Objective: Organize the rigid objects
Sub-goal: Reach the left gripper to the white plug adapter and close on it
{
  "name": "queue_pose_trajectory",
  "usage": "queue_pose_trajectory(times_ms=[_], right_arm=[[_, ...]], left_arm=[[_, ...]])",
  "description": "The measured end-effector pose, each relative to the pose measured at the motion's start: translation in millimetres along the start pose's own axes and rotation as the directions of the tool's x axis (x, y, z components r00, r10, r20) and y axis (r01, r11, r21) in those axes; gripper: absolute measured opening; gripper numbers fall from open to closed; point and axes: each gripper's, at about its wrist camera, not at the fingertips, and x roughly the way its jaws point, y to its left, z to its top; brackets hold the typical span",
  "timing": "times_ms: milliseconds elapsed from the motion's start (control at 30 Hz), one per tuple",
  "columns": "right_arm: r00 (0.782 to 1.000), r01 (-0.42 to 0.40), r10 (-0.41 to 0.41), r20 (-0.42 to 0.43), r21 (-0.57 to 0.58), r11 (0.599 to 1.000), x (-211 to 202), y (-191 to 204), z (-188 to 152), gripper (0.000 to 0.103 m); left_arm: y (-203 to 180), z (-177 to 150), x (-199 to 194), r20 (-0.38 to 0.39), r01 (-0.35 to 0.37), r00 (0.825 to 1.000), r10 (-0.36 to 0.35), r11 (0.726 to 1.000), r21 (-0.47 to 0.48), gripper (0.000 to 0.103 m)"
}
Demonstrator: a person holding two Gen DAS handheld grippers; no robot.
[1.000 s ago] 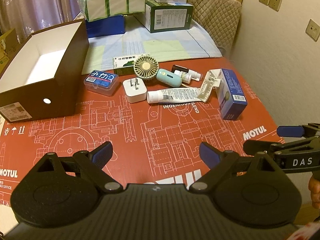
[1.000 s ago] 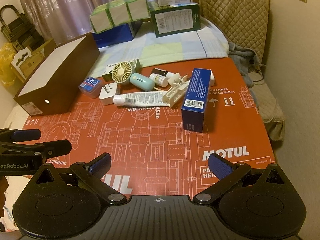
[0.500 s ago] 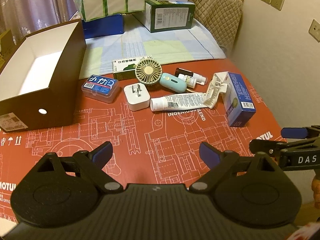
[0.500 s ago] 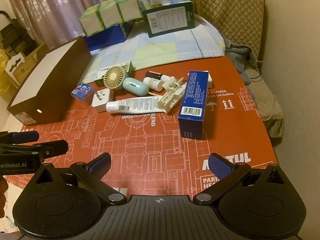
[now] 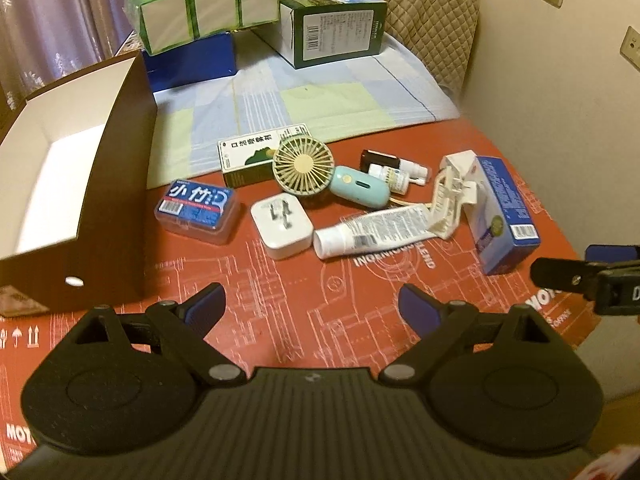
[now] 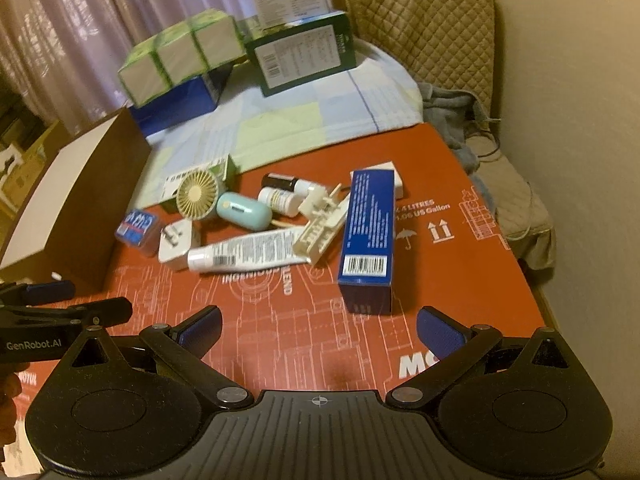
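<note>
While both grippers gape, blue carton lies before right gripper.

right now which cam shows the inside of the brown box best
The left wrist view: it looks into the brown box, showing its white walls and floor. The right wrist view shows only its outer side and a strip of white.

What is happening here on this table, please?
A person holds two grippers over a red mat to tidy small items. Both the left gripper and the right gripper are open and hold nothing. A plug adapter, tube, mini fan and blue carton lie loose on the mat beside a brown box.
</note>
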Motion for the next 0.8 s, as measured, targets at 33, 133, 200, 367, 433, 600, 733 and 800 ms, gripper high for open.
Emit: queue_pose_trajectory(times_ms=[33, 133, 200, 367, 433, 600, 733, 800], right_arm=[[1.0, 0.004, -0.004, 0.004, 0.009, 1.0, 1.7, 0.3, 2.3, 0.101], [1.0, 0.014, -0.014, 0.014, 0.039, 0.999, 7.2, 2.2, 8.7, 0.101], [1.0, 0.023, -0.024, 0.02, 0.057, 0.998, 11.6, 4.8, 12.5, 0.101], [0.998, 0.045, -0.05, 0.049, 0.094, 0.995, 21.7, 14.4, 23.2, 0.101], [0.997, 0.041, -0.047, 0.064, 0.1, 0.994, 26.2, 18.8, 28.0, 0.101], [0.998, 0.026, -0.03, 0.058, 0.063, 0.998, 40.1, 29.4, 40.9, 0.101], [0.999, -0.002, 0.002, 0.044, -0.003, 1.0, 54.7, 30.0, 57.9, 0.101], [0.999, -0.013, 0.014, 0.03, -0.033, 0.999, 61.8, 28.2, 66.6, 0.101]], left_arm=[[2.4, 2.0, 3.2, -0.001, 0.003, 1.0, -0.003, 1.0, 0.004, 0.091], [11.4, 9.3, 13.8, -0.014, 0.014, 1.0, -0.014, 1.0, 0.014, 0.09], [18.1, 13.9, 21.1, -0.019, 0.024, 1.0, -0.024, 1.0, 0.019, 0.087], [32.0, 25.0, 38.9, -0.033, 0.039, 0.999, -0.038, 0.999, 0.03, 0.084], [36.1, 28.1, 45.3, -0.026, 0.049, 0.998, -0.048, 0.998, 0.035, 0.083], [40.3, 36.0, 62.9, -0.043, 0.042, 0.998, -0.042, 0.999, 0.0, 0.08], [36.0, 42.9, 76.1, -0.039, 0.003, 0.999, -0.005, 0.999, -0.044, 0.076], [34.1, 46.3, 83.6, -0.044, -0.01, 0.999, 0.007, 0.997, -0.075, 0.072]])
